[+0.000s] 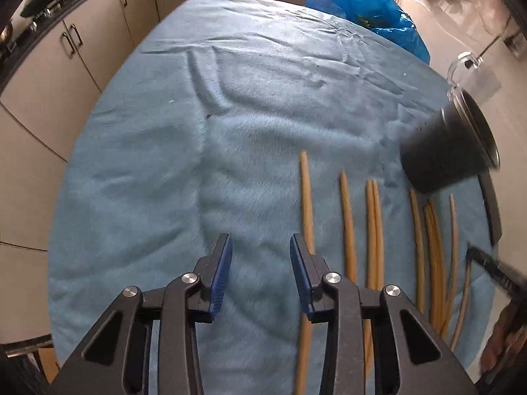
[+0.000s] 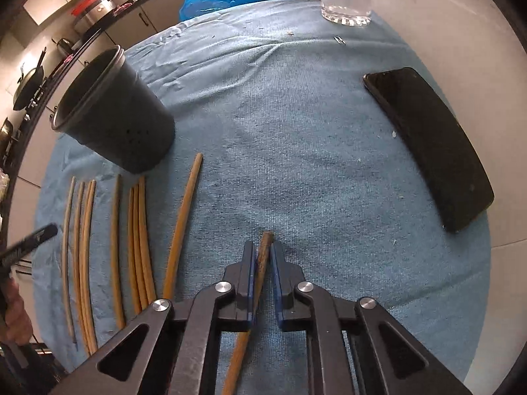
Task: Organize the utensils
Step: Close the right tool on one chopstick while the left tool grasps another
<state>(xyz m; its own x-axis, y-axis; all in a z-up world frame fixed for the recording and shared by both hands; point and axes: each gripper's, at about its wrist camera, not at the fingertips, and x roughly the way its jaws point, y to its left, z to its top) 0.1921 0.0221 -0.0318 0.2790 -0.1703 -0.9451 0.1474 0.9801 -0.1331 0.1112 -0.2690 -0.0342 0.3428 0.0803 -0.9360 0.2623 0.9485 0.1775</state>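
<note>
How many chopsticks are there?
9 chopsticks: eight lie in a row on the blue cloth near the black cup, starting at, and one is in the right hand-held gripper. Some may be hidden.

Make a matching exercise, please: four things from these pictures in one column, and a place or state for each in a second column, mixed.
1. right gripper
2. left gripper
3. black cup
4. phone

a. open, holding nothing
b. flat on the cloth, at the right side
c. shut on a chopstick
d. upright beyond the row of chopsticks

Pairs: 1-c, 2-a, 3-d, 4-b
</note>
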